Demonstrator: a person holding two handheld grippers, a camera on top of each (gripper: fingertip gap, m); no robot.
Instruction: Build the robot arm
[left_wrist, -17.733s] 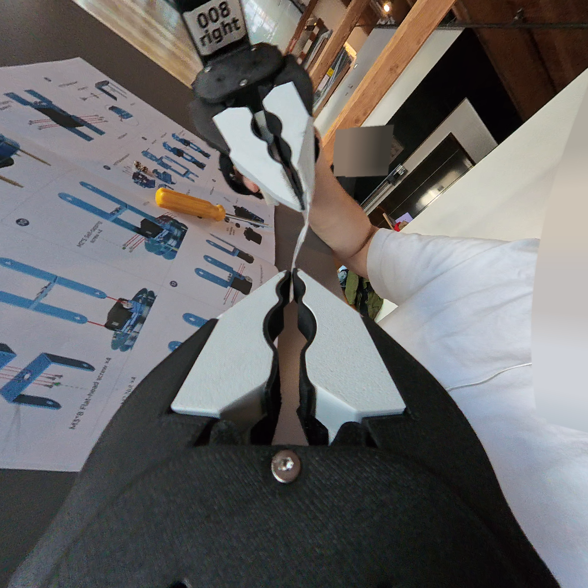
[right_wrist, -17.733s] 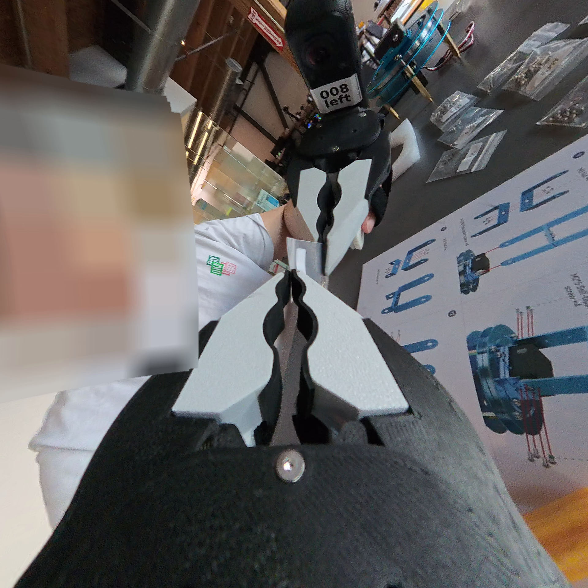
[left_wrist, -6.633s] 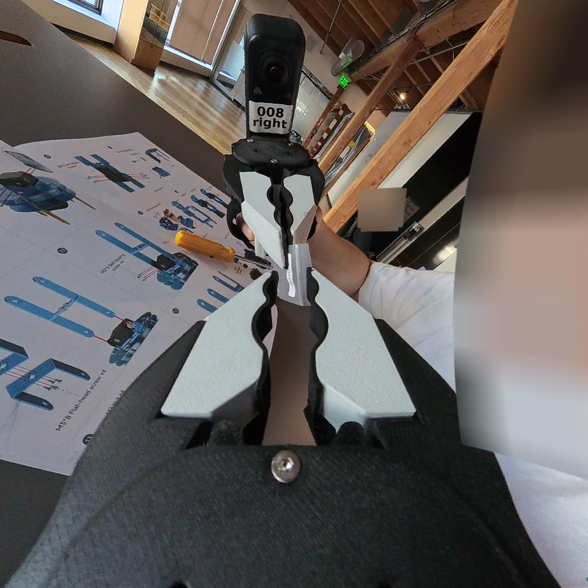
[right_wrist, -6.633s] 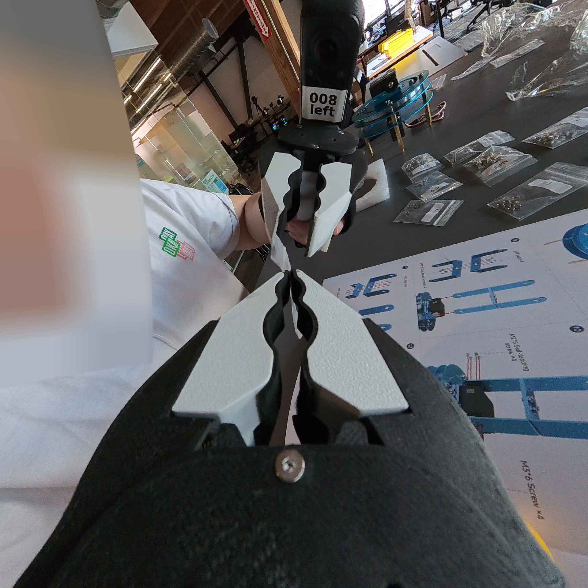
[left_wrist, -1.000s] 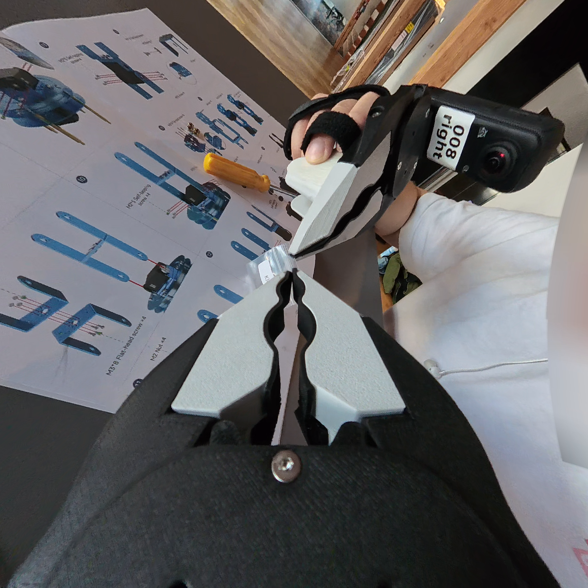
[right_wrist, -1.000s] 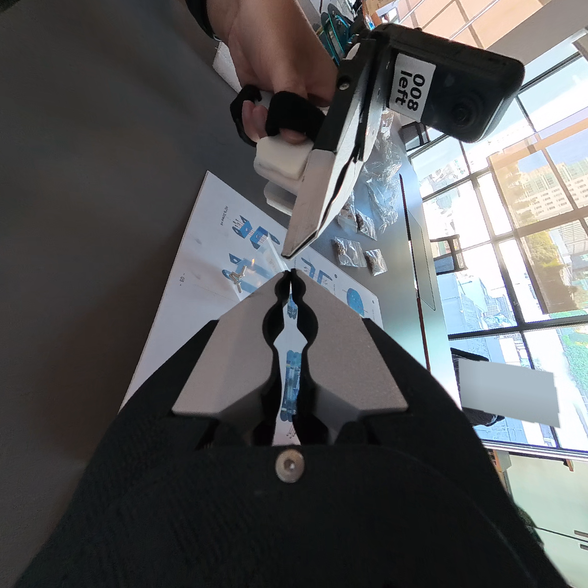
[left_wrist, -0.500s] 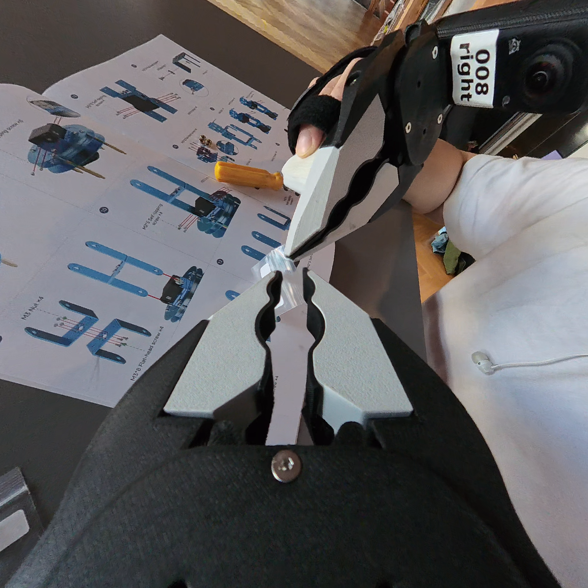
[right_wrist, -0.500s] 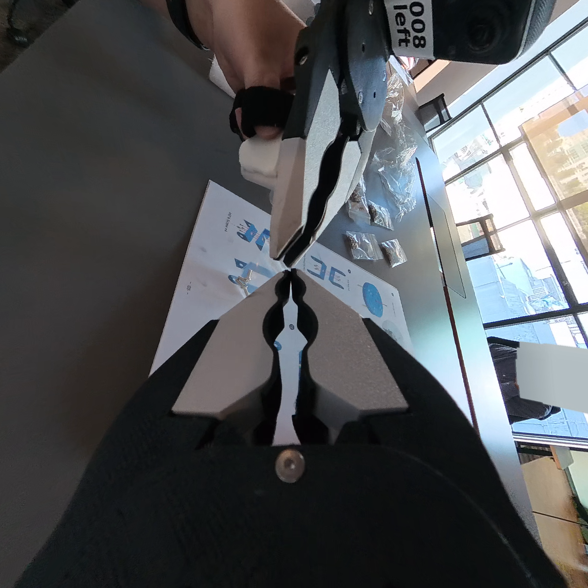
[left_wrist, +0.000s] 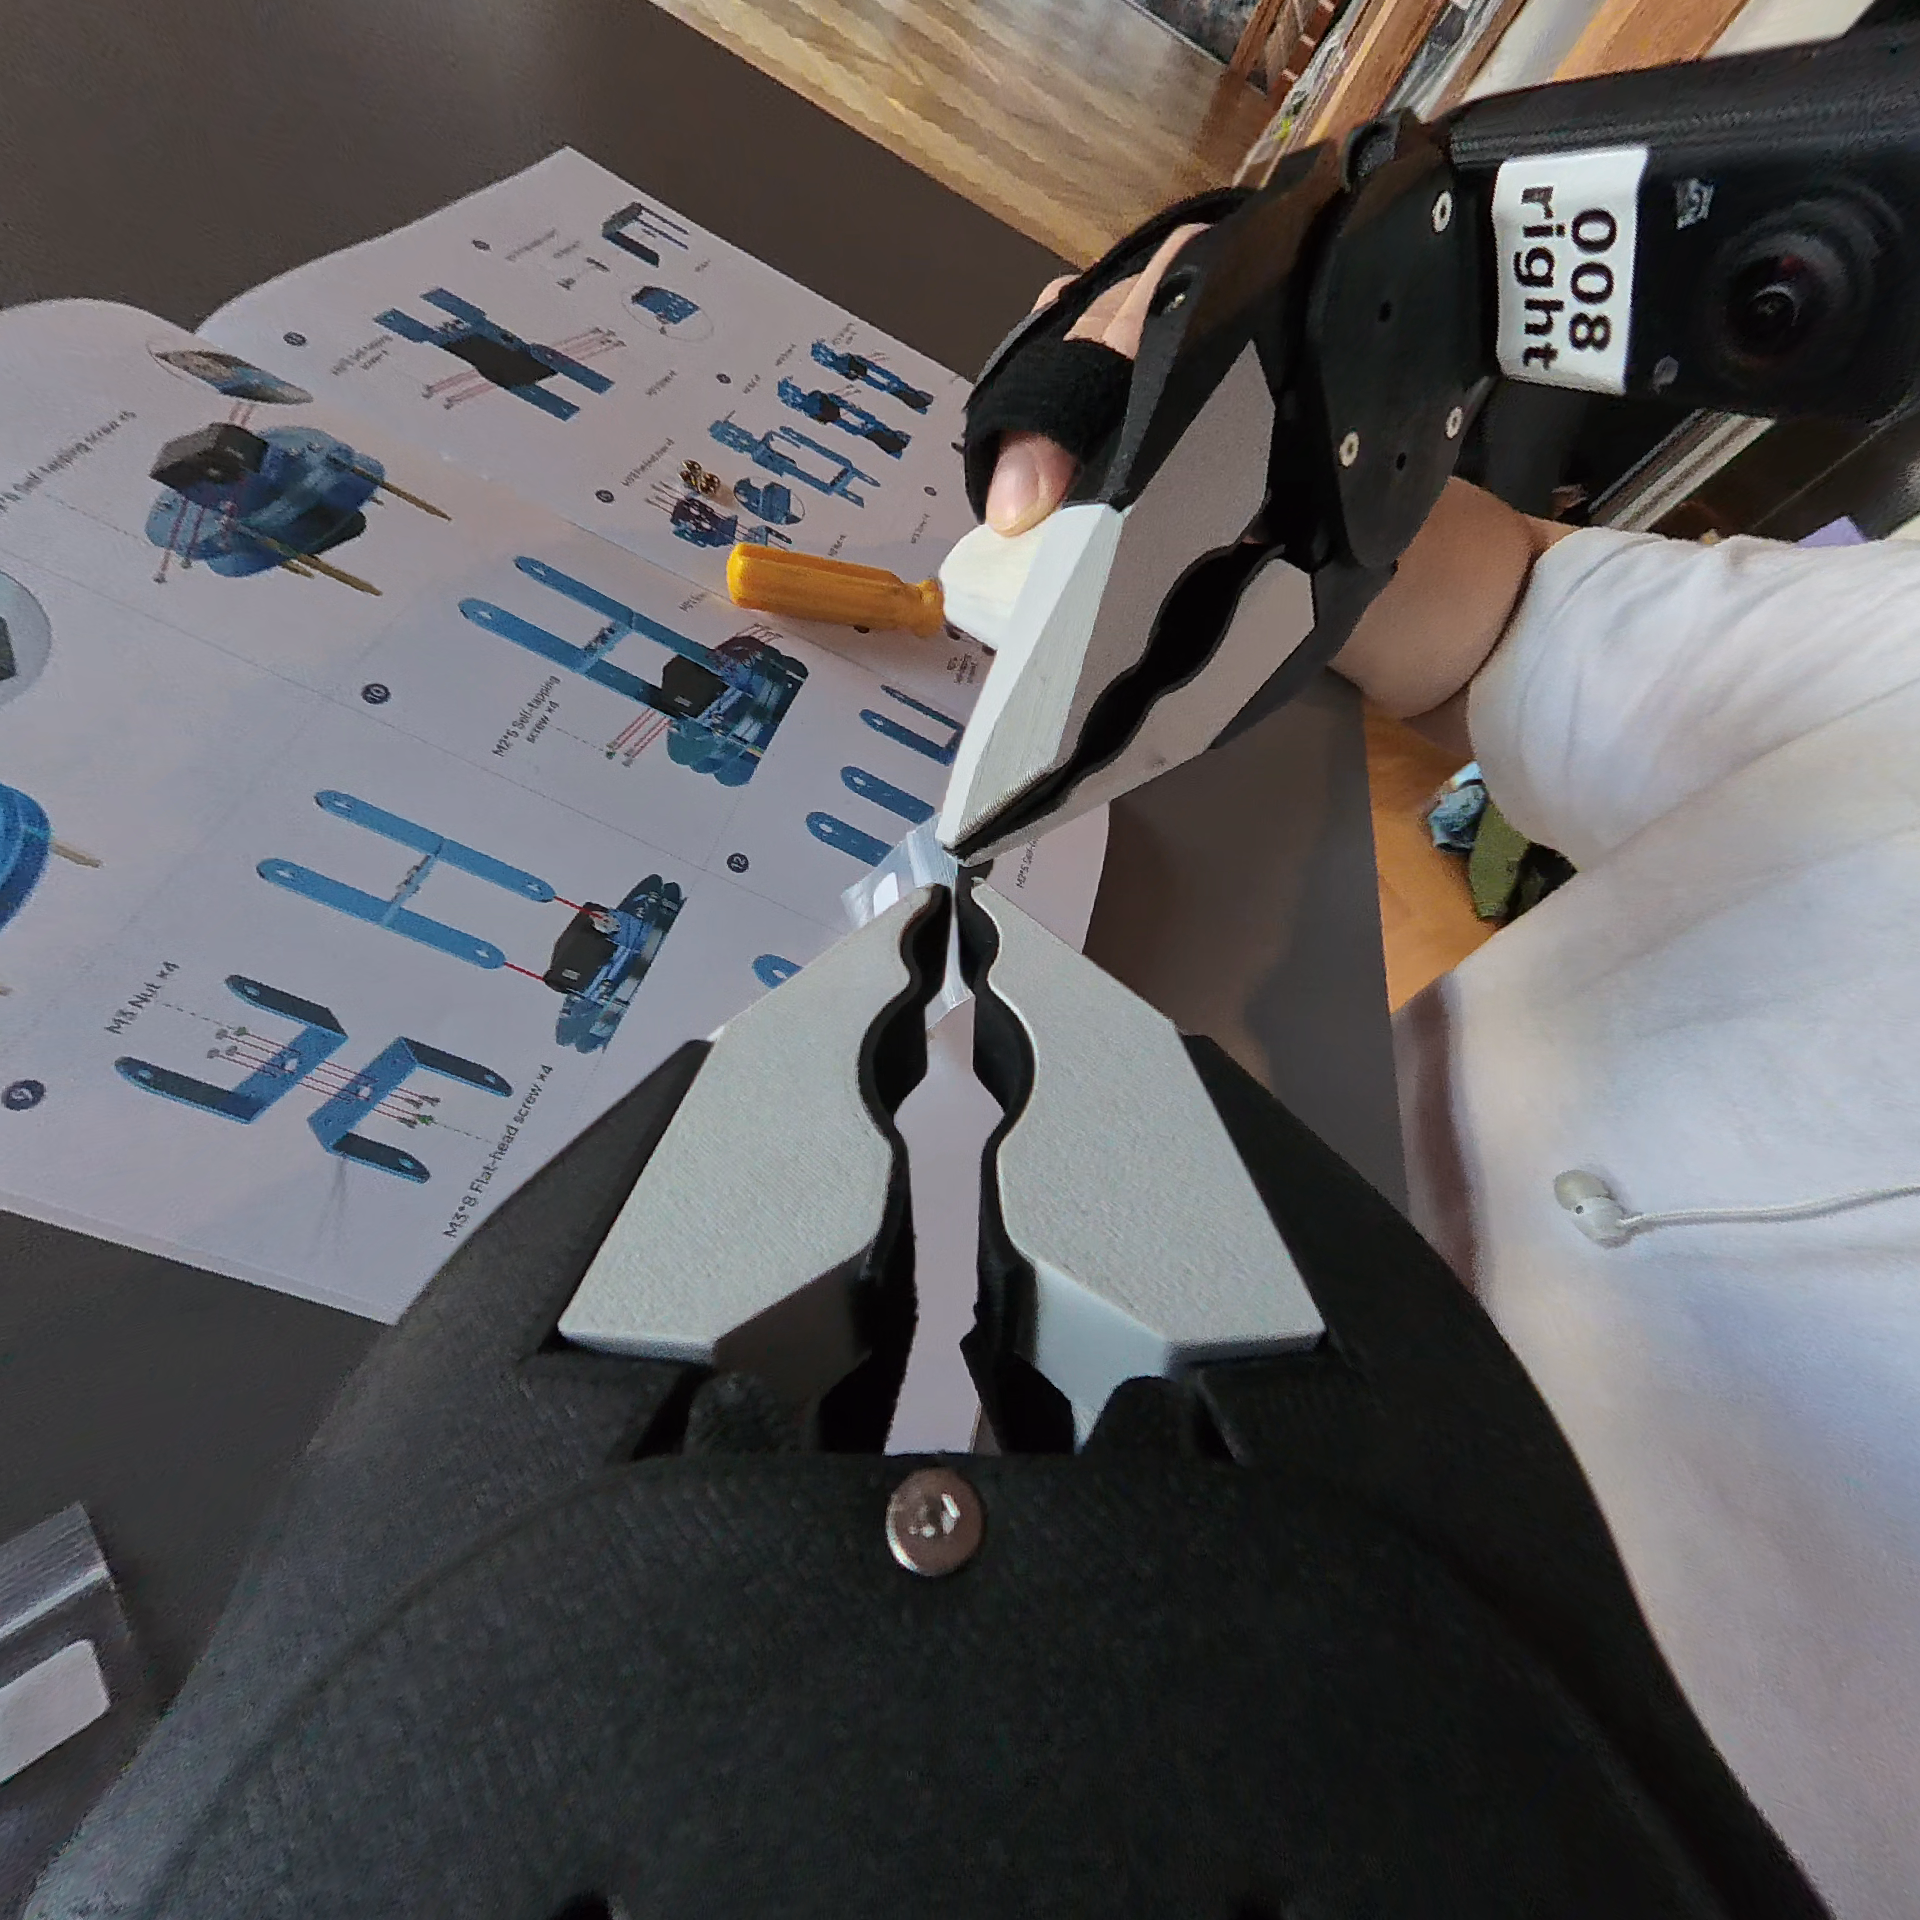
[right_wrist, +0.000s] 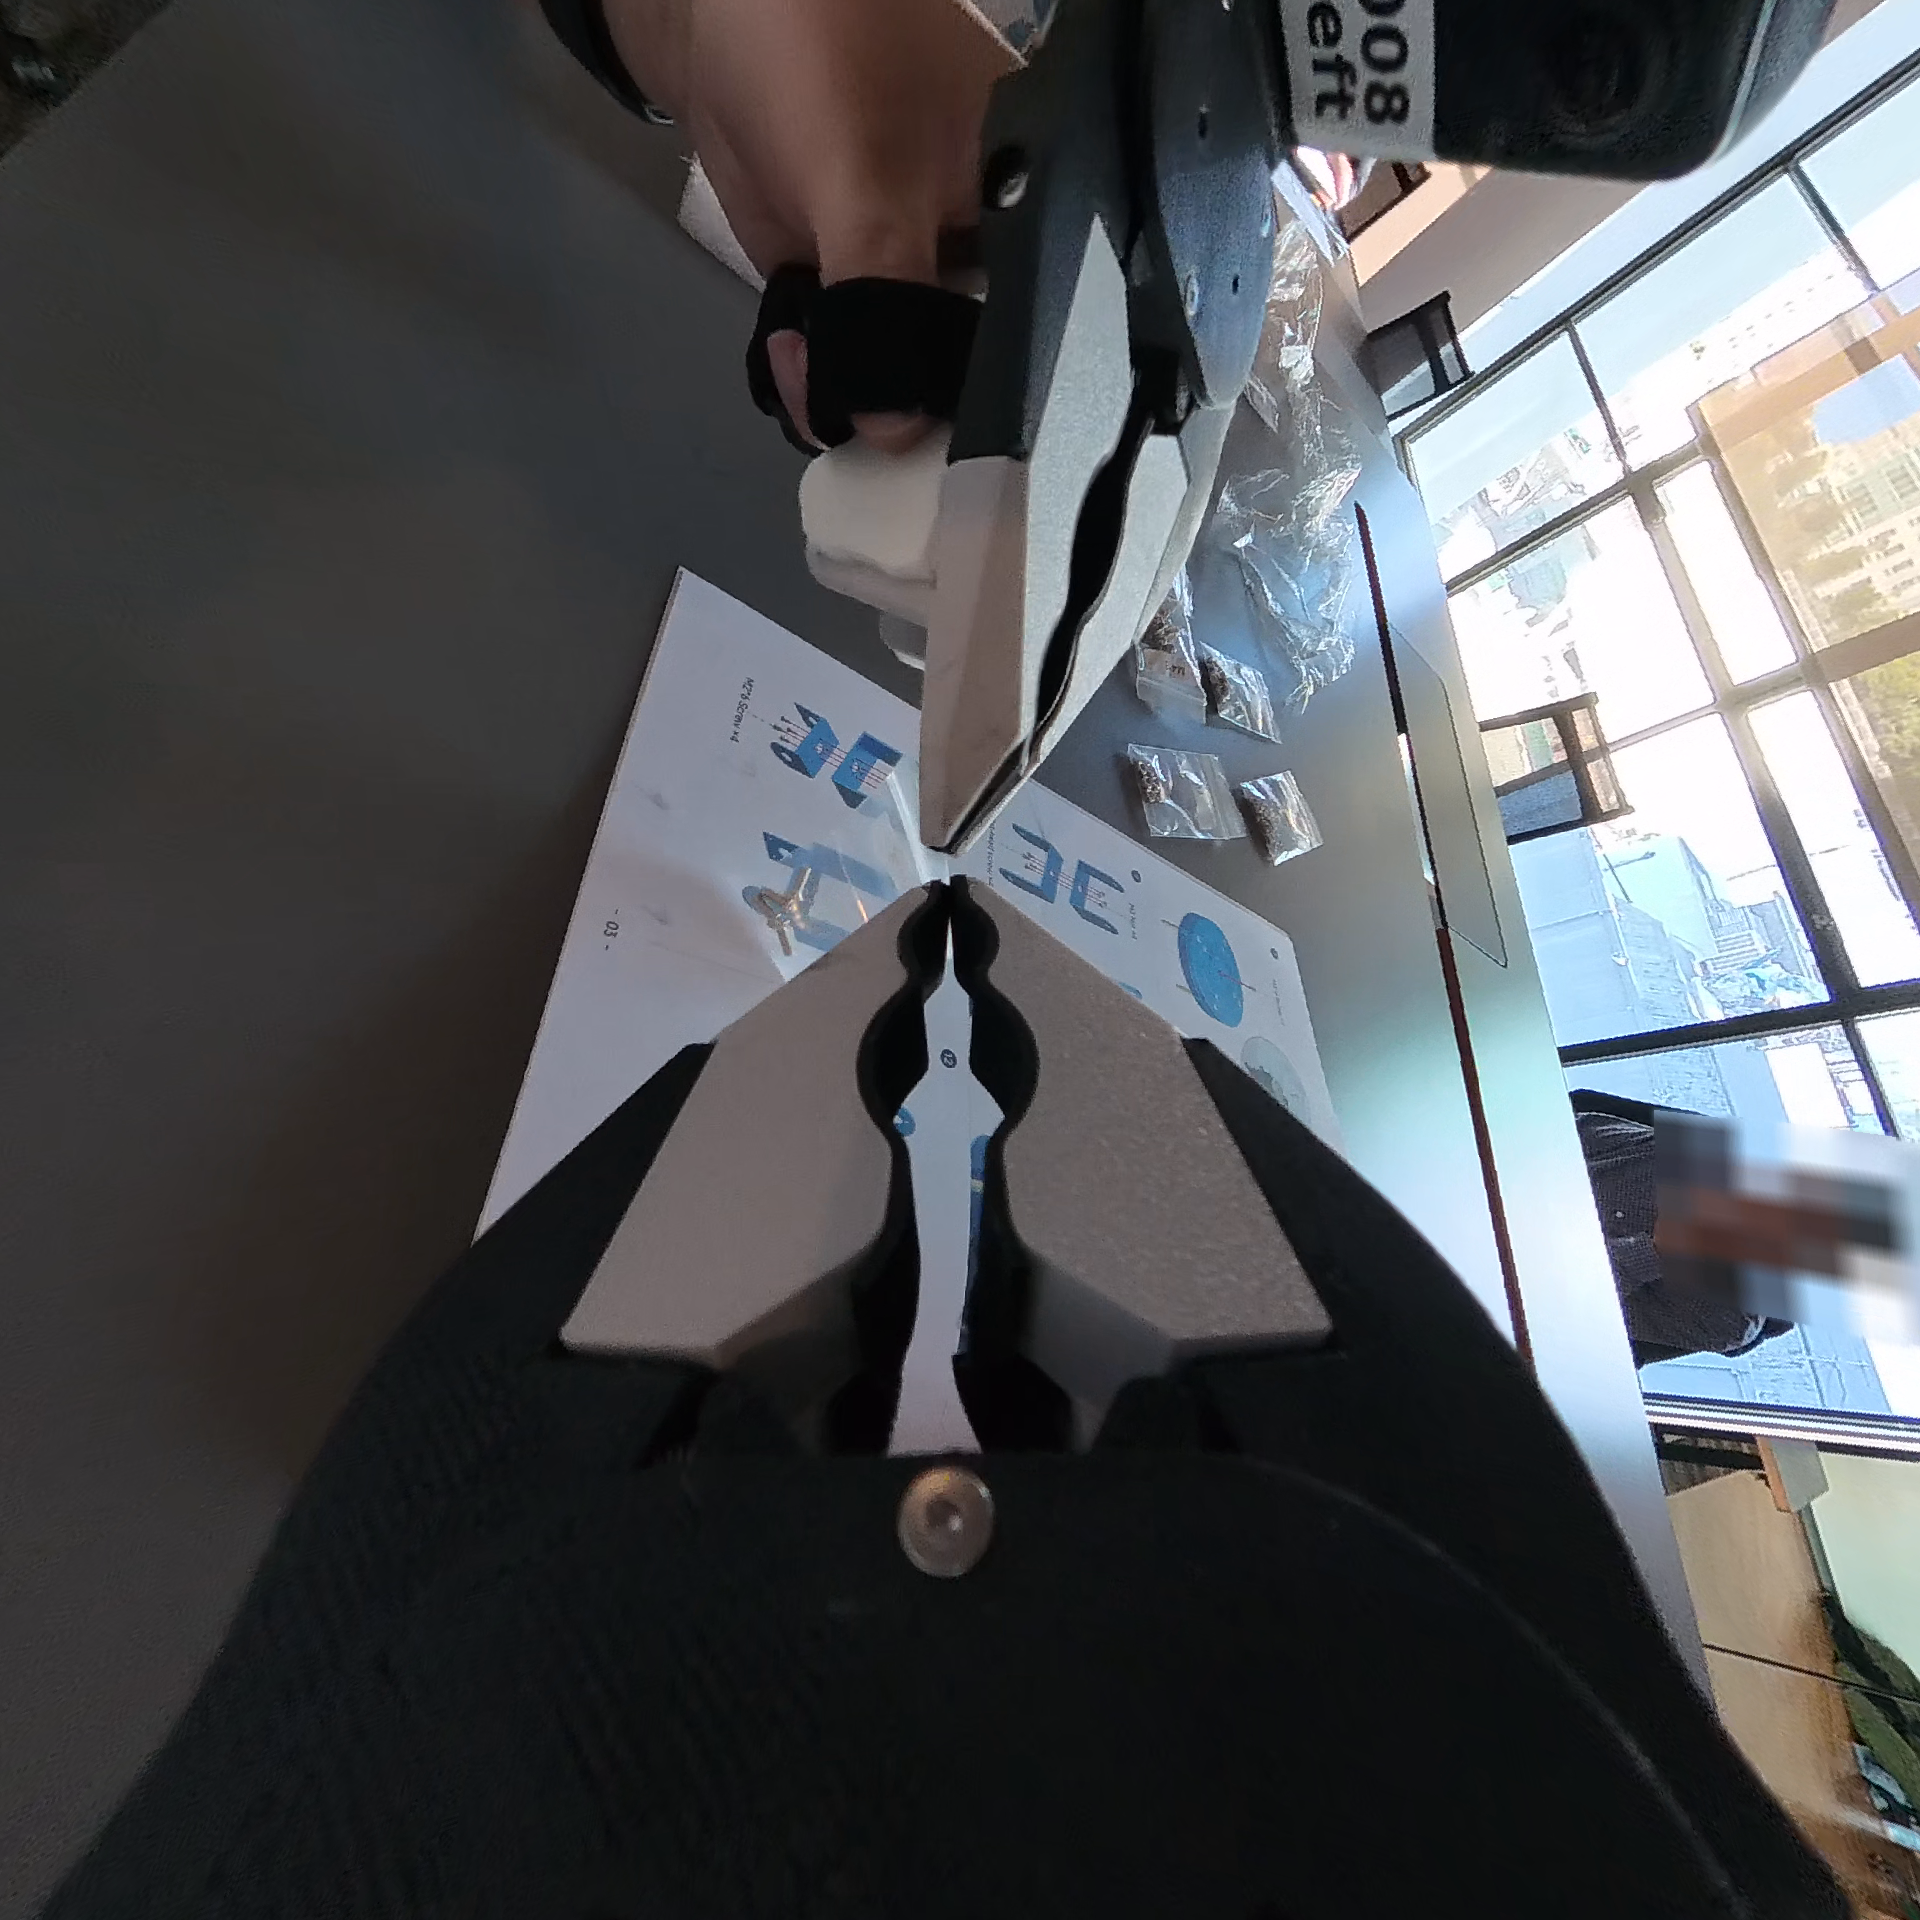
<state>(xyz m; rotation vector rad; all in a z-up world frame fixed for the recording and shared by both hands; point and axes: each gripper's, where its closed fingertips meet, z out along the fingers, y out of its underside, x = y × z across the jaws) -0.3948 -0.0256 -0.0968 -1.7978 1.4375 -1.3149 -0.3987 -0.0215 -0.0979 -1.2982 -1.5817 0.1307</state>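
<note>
A small clear plastic bag (left_wrist: 891, 885) hangs between the two grippers above a printed instruction sheet (left_wrist: 312, 727). My left gripper (left_wrist: 951, 906) is shut on one edge of the bag. My right gripper (left_wrist: 961, 840) comes in from the upper right, tip to tip with the left one, and is shut on the bag's other edge. In the right wrist view my right gripper (right_wrist: 948, 894) meets the left gripper (right_wrist: 940, 836) in the same way. The bag (right_wrist: 831, 883) trails to the left there, with a few small screws (right_wrist: 784, 912) inside it.
A yellow-handled screwdriver (left_wrist: 821, 592) and some small brass parts (left_wrist: 701, 478) lie on the sheet, on a dark table (left_wrist: 208, 156). Several clear hardware bags (right_wrist: 1184, 795) lie beyond the sheet. A grey bag (left_wrist: 42, 1621) lies at the near left. A person's white shirt (left_wrist: 1662, 935) is at the right. Less than 4 cm separates the two grippers' tips.
My left gripper was slightly open around the bag half a second ago and has now shut on it. Both grippers have turned a little and stay tip to tip.
</note>
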